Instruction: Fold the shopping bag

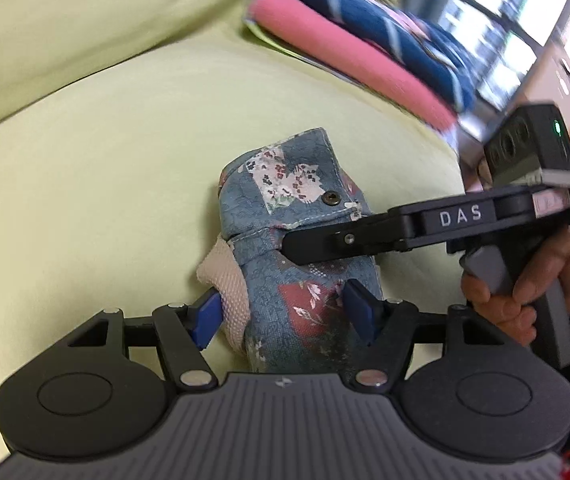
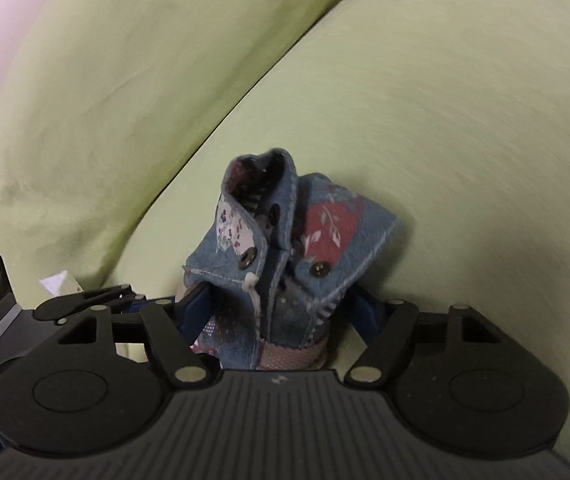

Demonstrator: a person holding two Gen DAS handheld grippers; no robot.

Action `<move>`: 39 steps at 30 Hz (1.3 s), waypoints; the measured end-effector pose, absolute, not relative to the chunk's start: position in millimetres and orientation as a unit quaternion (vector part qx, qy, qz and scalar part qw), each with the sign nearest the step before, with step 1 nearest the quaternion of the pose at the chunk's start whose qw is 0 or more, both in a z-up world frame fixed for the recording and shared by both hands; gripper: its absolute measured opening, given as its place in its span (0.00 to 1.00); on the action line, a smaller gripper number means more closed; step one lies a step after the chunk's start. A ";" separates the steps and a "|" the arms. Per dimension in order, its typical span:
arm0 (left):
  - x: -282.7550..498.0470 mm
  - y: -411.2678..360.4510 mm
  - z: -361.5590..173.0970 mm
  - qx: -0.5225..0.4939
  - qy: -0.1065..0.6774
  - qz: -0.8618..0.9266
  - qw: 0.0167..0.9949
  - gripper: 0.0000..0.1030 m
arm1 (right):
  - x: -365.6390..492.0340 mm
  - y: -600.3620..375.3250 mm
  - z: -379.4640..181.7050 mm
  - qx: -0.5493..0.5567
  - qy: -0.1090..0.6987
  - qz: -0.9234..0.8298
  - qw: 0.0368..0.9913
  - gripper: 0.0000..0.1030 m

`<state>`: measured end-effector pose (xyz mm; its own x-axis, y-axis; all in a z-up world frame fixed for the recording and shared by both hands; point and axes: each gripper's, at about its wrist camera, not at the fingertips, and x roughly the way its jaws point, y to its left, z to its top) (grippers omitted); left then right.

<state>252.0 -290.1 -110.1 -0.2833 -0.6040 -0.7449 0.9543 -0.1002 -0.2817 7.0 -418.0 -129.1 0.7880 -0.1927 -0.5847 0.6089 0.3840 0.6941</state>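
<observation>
Left gripper (image 1: 282, 314) first: its blue pads (image 1: 205, 320) sat fairly wide apart and looked pressed against both sides of the shopping bag (image 1: 285, 208), so I'd call that a grip on the bundle. On its own camera the bag was dead centre, folded down into a chunky little denim-blue patchwork roll with floral patches. It stood on the pale green sofa cushion (image 1: 105, 200). One brass snap (image 1: 331, 199) faced up on the top flap, and a beige webbing strap (image 1: 225, 280) bulged out at about 8 o'clock, right against the pad on that side. Right gripper (image 2: 281, 306) had its jaws spread wide too, with the bag between them. But on its own camera a sliver of green cushion showed between the bag and the pad at 4 o'clock, so it wasn't squeezing anything as far as I could see. From that side the flaps stuck up loose at the middle of the frame, with three snaps visible. On the left camera, one black finger of the right gripper came in from 3 o'clock and crossed in front of the bag's middle. The hand (image 1: 525, 280) holding its handle was out at 4 o'clock. A pile of folded cloth (image 1: 345, 60), pink and blue, lay on the cushion up at 1 o'clock, well apart from the bag. Both views were a bit blurry toward the edges.
</observation>
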 end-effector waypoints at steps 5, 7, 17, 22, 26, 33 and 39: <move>245.1 -281.3 -110.2 0.195 0.391 -0.679 0.590 0.62 | 15.8 -423.0 -138.0 0.484 0.217 -0.214 0.820 0.55; 241.6 -279.3 -107.9 0.188 0.393 -0.672 0.599 0.62 | 12.9 -422.7 -139.4 0.479 0.210 -0.205 0.827 0.53; 182.7 -303.7 -81.2 0.185 0.359 -0.707 0.581 0.61 | -9.2 -424.3 -113.6 0.440 0.197 -0.203 0.852 0.48; 112.4 -358.1 -53.9 0.192 0.316 -0.760 0.534 0.61 | -69.2 -440.3 -91.4 0.440 0.159 -0.240 0.850 0.48; 22.7 -413.1 -39.6 0.211 0.285 -0.812 0.463 0.61 | -147.8 -457.2 -64.1 0.428 0.116 -0.299 0.845 0.48; -171.0 -481.4 -65.7 0.254 0.281 -0.874 0.303 0.61 | -340.6 -453.9 -46.4 0.435 0.053 -0.445 0.781 0.48; -304.3 -507.1 -128.5 0.294 0.319 -0.878 0.202 0.61 | -503.0 -414.8 -74.7 0.465 0.026 -0.567 0.679 0.48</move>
<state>-304.3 -507.1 -128.5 -0.7449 -0.1673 -0.6459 0.5426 -0.7152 -0.4405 -503.0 -414.8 -74.7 0.3547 -0.7465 -0.5630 0.7944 -0.0768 0.6025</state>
